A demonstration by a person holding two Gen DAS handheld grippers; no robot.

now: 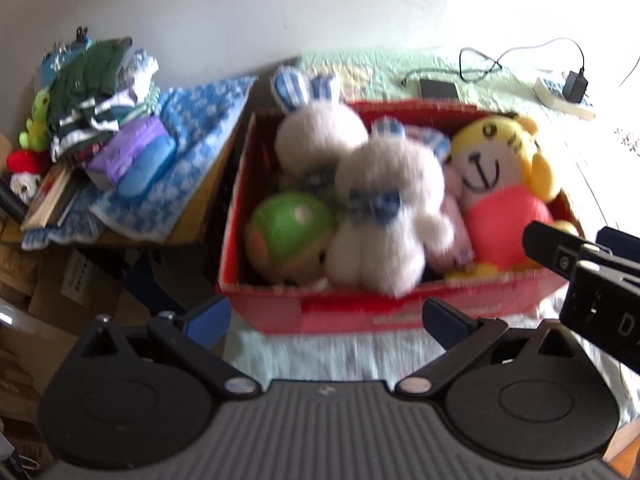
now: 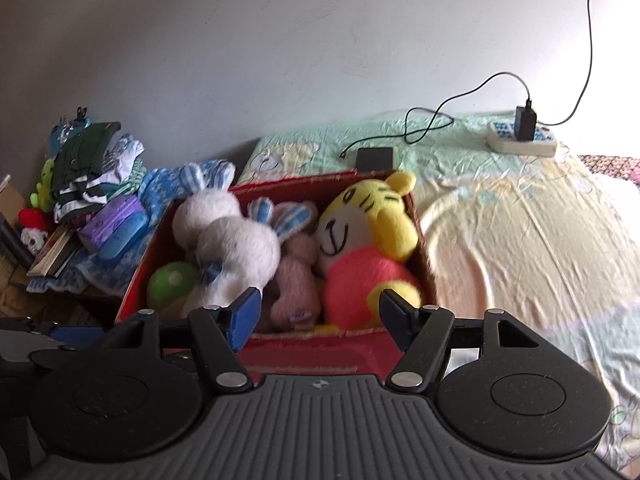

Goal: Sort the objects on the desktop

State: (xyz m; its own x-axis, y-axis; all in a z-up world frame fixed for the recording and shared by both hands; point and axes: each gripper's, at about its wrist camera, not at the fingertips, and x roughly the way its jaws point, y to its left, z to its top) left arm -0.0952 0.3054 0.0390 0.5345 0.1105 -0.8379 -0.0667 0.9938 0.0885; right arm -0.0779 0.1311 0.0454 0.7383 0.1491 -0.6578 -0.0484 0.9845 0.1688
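A red cardboard box (image 1: 340, 312) (image 2: 312, 356) sits on the bed and is full of plush toys. Inside lie two white rabbits (image 1: 384, 208) (image 2: 236, 252) with blue-striped ears, a green ball-shaped toy (image 1: 288, 236) (image 2: 172, 284), a pink plush (image 2: 296, 280) and a yellow tiger in pink (image 1: 500, 184) (image 2: 368, 240). My left gripper (image 1: 328, 316) is open in front of the box's near wall, holding nothing. My right gripper (image 2: 320, 316) is open at the box's near rim, empty. The right gripper's body (image 1: 592, 280) shows at the right edge of the left wrist view.
Left of the box a side table holds a blue patterned cloth (image 1: 192, 152) (image 2: 160, 196), folded clothes (image 1: 96, 92), a purple package (image 1: 128, 148), books (image 2: 52, 252) and small toys. Behind the box lie a dark device (image 2: 374, 158), cables and a power strip (image 2: 520, 138). Bedsheet (image 2: 520, 248) spreads right.
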